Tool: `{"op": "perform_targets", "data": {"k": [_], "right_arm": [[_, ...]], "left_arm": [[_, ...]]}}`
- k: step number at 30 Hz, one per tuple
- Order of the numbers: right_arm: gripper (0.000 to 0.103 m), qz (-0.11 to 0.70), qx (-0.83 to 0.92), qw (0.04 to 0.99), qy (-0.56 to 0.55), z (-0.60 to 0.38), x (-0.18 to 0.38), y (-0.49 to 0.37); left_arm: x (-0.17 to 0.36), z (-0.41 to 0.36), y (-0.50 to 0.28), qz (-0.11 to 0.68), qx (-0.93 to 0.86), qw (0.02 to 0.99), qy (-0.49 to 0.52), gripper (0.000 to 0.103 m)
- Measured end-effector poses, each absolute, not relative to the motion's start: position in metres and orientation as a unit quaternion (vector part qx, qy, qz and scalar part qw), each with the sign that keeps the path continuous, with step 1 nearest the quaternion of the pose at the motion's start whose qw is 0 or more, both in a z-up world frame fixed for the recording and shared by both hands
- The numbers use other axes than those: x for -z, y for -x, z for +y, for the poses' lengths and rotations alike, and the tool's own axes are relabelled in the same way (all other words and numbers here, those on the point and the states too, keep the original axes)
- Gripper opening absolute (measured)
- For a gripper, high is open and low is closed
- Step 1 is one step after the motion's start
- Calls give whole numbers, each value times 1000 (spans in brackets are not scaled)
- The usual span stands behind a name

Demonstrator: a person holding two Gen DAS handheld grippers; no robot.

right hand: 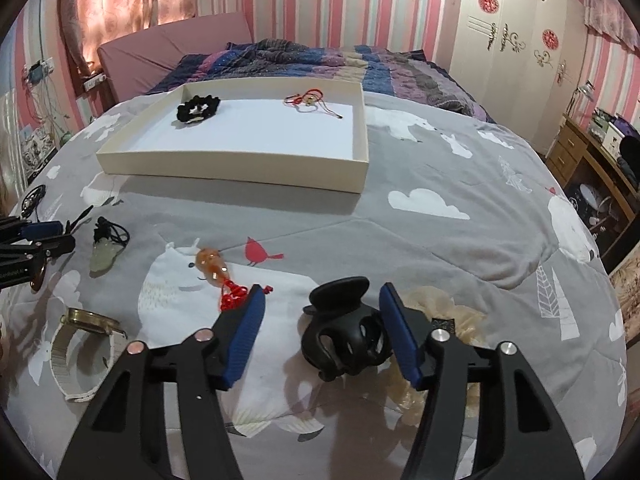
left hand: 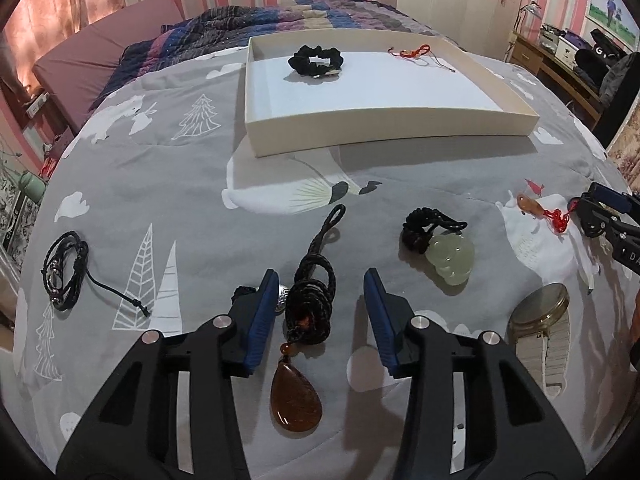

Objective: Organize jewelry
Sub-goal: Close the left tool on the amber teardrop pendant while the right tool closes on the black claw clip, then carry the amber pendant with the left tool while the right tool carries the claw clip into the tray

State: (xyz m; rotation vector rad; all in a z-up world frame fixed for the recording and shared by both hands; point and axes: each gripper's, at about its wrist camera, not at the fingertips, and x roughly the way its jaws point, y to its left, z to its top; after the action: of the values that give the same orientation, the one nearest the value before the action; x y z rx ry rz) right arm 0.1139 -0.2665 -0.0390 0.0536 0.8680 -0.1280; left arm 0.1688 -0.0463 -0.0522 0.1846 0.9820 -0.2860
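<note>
My left gripper [left hand: 322,276] stands open low over the grey bedspread. The coiled black cord [left hand: 312,304] of an amber teardrop pendant [left hand: 295,400] lies between its blue pads, touching neither. My right gripper [right hand: 322,289] is open too, with a black hair claw [right hand: 344,336] between its fingers. The claw sits close to the right pad and well apart from the left one. A shallow white box [left hand: 384,128] [right hand: 240,172] lies further up the bed. It holds a black scrunchie [left hand: 316,62] [right hand: 199,108] and a red string bracelet [left hand: 416,53] [right hand: 308,100].
On the bedspread lie a pale jade pendant on black cord [left hand: 450,258] [right hand: 105,256], an orange charm with a red tassel [left hand: 532,205] [right hand: 212,266], a gold watch [left hand: 540,314] [right hand: 86,320] and a black braided bracelet [left hand: 66,272]. Cream fabric [right hand: 448,308] lies behind the right finger. A striped quilt [right hand: 320,60] is beyond the box.
</note>
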Motion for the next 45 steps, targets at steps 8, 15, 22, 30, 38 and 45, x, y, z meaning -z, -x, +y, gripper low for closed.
{"op": "perform_targets", "data": {"k": [8,15,22,30,38,45], "right_arm": [[46,429,83,899,-17,-271,42,-116],[32,426,80,901,-30,-275,35,-117],[13,422,47,902,-77,-282,24,-116],[8,413,25,903,-117,-292,12,-124],[52,411,15,910,-55,-271,-1,-114],[64,432,-2,901,-39,-270,19,-117]], "left_arm": [[54,-54,-176,473,105,868,-106,30],[53,-52,-183,481,104,865,-91,15],[47,-45,-189,486,107,865,-62,13],[12,-34,-187,465,112,877,-29,12],[0,-27,-185,461,122,879,-7,11],[-2,-21,-178,460,129,879,2,11]]}}
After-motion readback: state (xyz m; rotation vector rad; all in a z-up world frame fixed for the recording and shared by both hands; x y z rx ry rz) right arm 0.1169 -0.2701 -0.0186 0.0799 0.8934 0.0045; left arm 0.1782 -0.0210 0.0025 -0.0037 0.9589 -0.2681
